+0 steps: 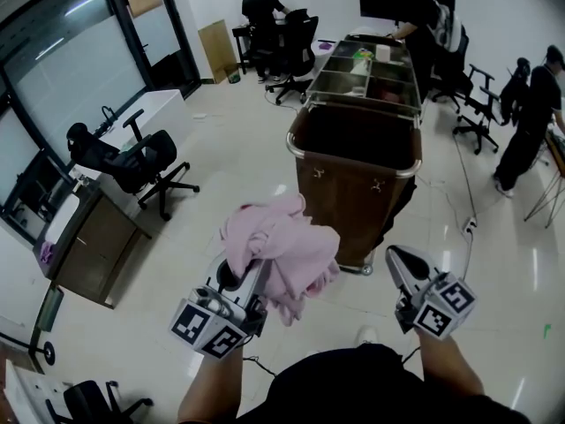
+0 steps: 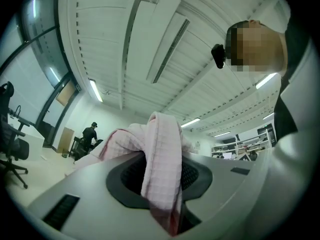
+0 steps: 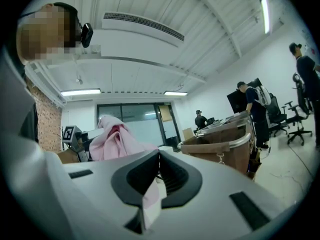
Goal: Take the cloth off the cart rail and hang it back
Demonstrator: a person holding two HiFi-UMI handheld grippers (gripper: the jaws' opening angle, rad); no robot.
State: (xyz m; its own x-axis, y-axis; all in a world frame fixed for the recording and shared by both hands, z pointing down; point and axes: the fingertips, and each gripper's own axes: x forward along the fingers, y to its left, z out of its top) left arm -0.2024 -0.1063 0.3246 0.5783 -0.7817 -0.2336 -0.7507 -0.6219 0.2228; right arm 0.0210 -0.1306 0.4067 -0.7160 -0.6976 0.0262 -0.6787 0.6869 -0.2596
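Observation:
A bunched pink cloth (image 1: 278, 246) is held up in front of me, with my left gripper (image 1: 256, 276) shut on it. In the left gripper view the cloth (image 2: 162, 149) is draped over and pinched between the jaws of my left gripper (image 2: 159, 184). My right gripper (image 1: 397, 259) stands to the right of the cloth, apart from it, jaws together. In the right gripper view a small pale strip shows in the seam of the right gripper (image 3: 159, 171); the cloth (image 3: 112, 139) is off to its left. The brown cart (image 1: 353, 153) with its metal rail stands just ahead.
A black office chair (image 1: 132, 162) and a desk (image 1: 88, 237) stand at the left. A power strip (image 1: 470, 228) with its cable lies on the floor right of the cart. People and more chairs are at the back and far right.

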